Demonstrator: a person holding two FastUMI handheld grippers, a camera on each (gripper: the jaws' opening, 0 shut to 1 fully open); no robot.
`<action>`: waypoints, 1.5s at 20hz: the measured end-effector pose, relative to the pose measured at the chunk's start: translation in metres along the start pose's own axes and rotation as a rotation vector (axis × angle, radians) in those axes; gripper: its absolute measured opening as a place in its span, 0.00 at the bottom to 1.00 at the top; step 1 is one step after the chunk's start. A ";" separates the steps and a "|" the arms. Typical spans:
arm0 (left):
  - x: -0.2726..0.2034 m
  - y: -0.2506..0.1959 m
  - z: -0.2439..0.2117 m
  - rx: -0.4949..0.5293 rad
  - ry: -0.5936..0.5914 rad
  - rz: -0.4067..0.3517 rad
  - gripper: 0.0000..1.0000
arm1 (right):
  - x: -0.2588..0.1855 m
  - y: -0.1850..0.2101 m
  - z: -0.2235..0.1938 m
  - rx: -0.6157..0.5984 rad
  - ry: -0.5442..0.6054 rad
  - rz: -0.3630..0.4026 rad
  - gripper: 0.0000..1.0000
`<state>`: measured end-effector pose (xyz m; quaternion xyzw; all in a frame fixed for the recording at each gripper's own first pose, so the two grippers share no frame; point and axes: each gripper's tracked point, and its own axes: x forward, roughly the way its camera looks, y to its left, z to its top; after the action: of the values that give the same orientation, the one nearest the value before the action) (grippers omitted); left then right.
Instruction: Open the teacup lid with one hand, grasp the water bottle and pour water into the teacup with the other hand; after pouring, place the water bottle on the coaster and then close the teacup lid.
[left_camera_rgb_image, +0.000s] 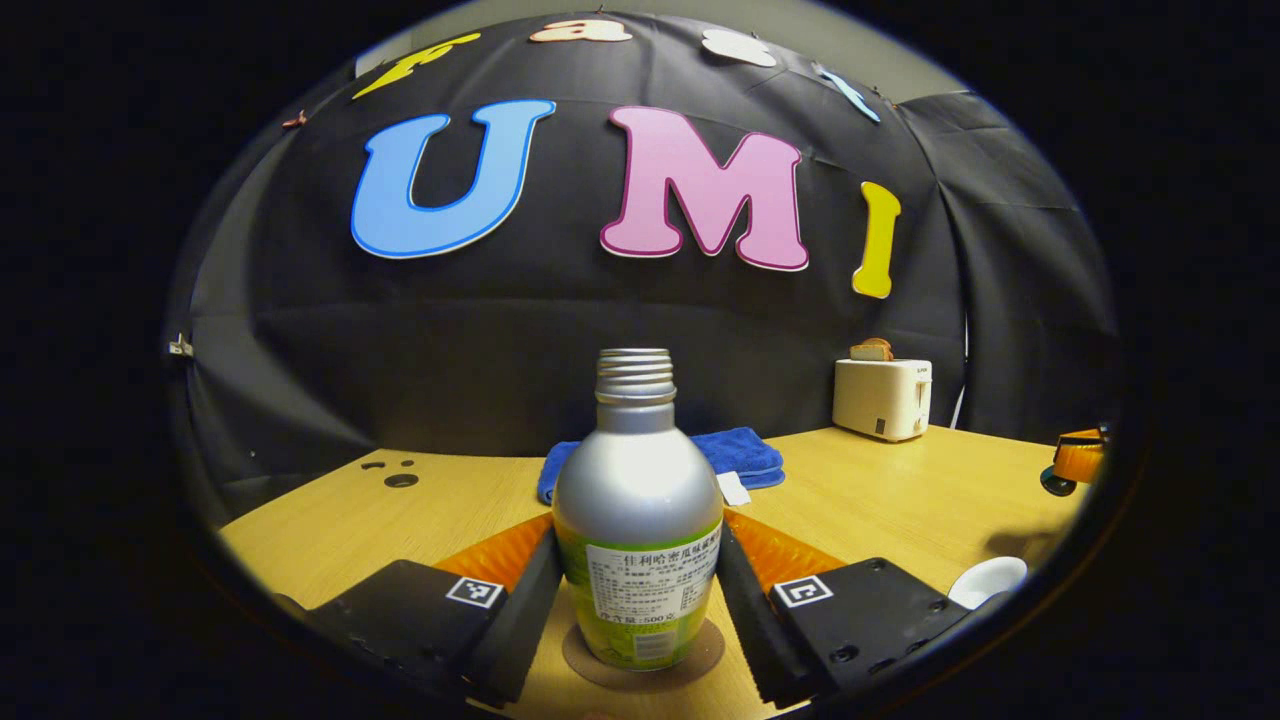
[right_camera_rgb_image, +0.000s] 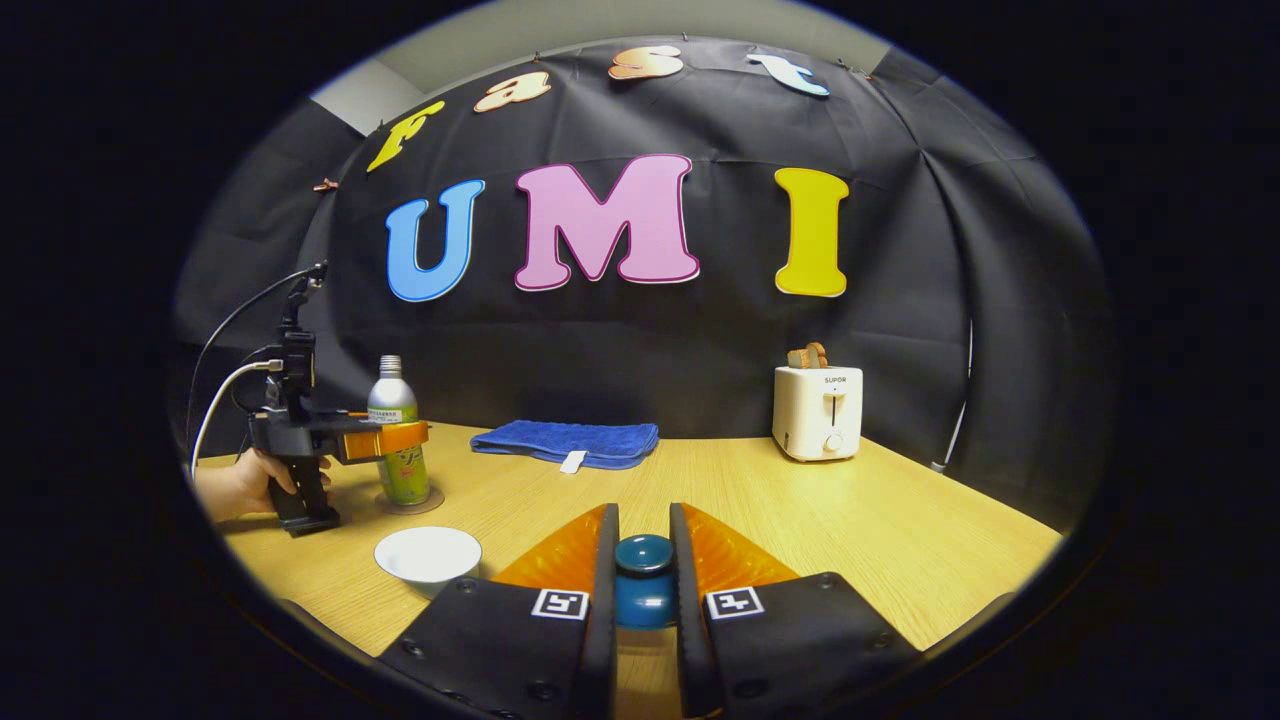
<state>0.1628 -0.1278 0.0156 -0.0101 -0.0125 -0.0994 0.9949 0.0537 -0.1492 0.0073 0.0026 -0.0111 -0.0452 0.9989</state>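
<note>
A silver water bottle (left_camera_rgb_image: 638, 490) with a green label and no cap stands upright on a round brown coaster (left_camera_rgb_image: 700, 652). My left gripper (left_camera_rgb_image: 638, 535) is shut on its lower body, one pad against each side. In the right gripper view the same bottle (right_camera_rgb_image: 393, 400), coaster (right_camera_rgb_image: 432, 500) and left gripper (right_camera_rgb_image: 400, 437) sit at the far left. My right gripper (right_camera_rgb_image: 644, 515) is shut on the dark blue teacup lid (right_camera_rgb_image: 645, 585), pinching its knob. The white teacup (right_camera_rgb_image: 428, 553) stands uncovered on the table, left of that gripper; it is also low right in the left gripper view (left_camera_rgb_image: 988, 580).
A folded blue towel (right_camera_rgb_image: 565, 440) lies at the back of the wooden table (right_camera_rgb_image: 900, 520). A white toaster (right_camera_rgb_image: 818, 412) holding toast stands at the back right. A person's hand (right_camera_rgb_image: 235, 485) holds the left gripper's handle, cables trailing up behind it.
</note>
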 end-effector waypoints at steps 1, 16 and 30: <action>-0.002 -0.002 0.002 0.002 -0.001 -0.009 0.84 | 0.000 0.000 0.000 0.000 0.000 0.000 0.28; -0.133 0.001 0.017 0.014 -0.062 0.049 0.97 | -0.005 0.044 0.003 0.048 -0.003 0.083 0.28; -0.161 -0.002 -0.009 -0.078 -0.062 0.048 0.98 | 0.026 0.156 -0.019 0.010 0.112 0.219 0.28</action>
<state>0.0045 -0.0983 0.0027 -0.0520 -0.0394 -0.0756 0.9950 0.0942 0.0043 -0.0106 0.0088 0.0441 0.0642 0.9969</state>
